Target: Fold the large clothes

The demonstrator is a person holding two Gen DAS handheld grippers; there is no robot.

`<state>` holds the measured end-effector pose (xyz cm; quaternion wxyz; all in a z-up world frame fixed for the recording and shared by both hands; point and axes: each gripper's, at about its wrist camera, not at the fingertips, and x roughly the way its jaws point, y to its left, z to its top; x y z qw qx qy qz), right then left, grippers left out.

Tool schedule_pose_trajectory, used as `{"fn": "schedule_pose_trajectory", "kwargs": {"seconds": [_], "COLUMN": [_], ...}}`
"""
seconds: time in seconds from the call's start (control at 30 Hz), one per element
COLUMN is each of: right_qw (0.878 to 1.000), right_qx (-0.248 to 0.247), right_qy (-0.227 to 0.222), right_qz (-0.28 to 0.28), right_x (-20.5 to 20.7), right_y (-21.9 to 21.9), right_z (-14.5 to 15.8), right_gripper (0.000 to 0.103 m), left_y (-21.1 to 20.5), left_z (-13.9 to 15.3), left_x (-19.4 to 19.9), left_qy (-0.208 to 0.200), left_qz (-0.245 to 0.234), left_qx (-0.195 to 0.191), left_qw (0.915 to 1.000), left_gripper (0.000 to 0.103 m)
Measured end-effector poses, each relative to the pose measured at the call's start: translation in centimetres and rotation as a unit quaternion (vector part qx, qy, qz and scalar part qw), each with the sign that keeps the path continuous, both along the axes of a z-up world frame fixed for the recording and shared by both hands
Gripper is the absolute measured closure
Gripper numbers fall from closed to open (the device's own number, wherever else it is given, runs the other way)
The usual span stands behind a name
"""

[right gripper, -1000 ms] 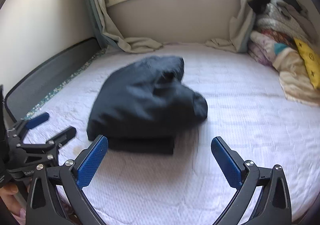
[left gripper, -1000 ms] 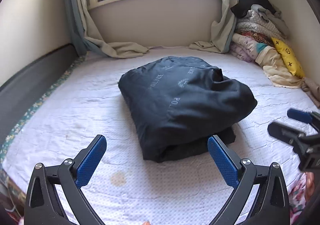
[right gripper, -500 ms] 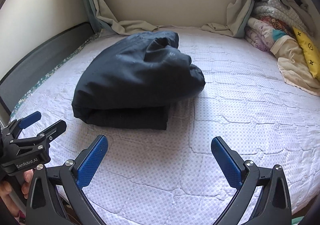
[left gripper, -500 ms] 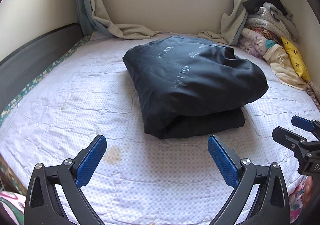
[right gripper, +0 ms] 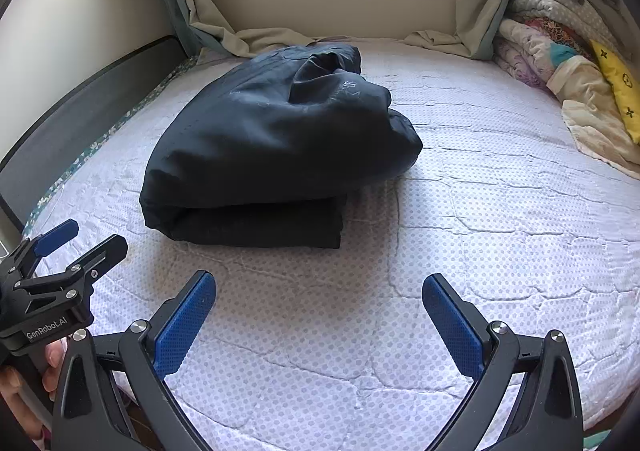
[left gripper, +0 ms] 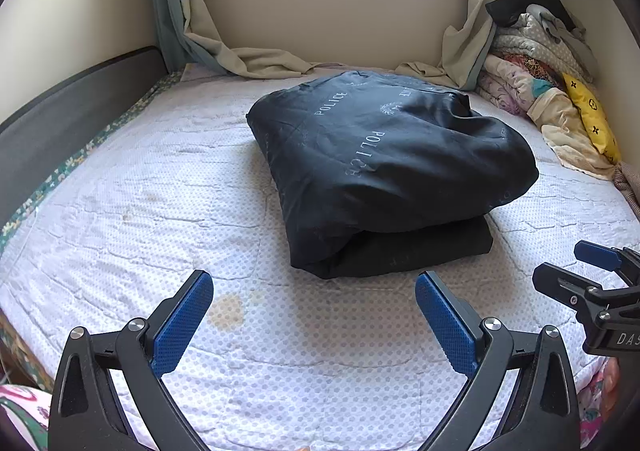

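You have the folded garment (left gripper: 384, 171) on the mattress (left gripper: 160, 211) ahead, curtains (left gripper: 256, 63) behind it, bedding pile (left gripper: 536, 67) far right.

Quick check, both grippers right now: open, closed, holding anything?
Left gripper: open, holding nothing, short of the folded dark garment.
Right gripper: open, holding nothing, over the bed.

left gripper (left gripper: 314, 289) and right gripper (right gripper: 319, 293) level side by side at near edge, jaws wide apart, holding nothing.
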<state>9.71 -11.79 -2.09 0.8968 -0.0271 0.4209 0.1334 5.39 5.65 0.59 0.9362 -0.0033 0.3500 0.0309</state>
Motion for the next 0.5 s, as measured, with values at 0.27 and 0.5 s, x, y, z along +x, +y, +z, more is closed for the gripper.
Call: {"fn": "schedule_pose_trajectory", "kwargs": {"seconds": [0.27,0.5], "right_qw": [1.0,1.0], "right_qx": [0.003,0.001], "right_qy": [0.002,0.002], "right_qz": [-0.002,0.0], "right_x": [-0.12,-0.32], "right_y": [0.04,0.17], "right_z": [-0.11,-0.24], "right_gripper": [0.0,0.0], "left_y": [-0.39,-0.55], "left_z": [0.2,0.2], "left_x": [-0.15,-0.16], "left_qy": [-0.005,-0.002], "left_qz": [-0.005,-0.009], "left_qx": [0.009,0.006], "left_qw": [0.9999,0.9999], "left_gripper": [0.001,0.001]}}
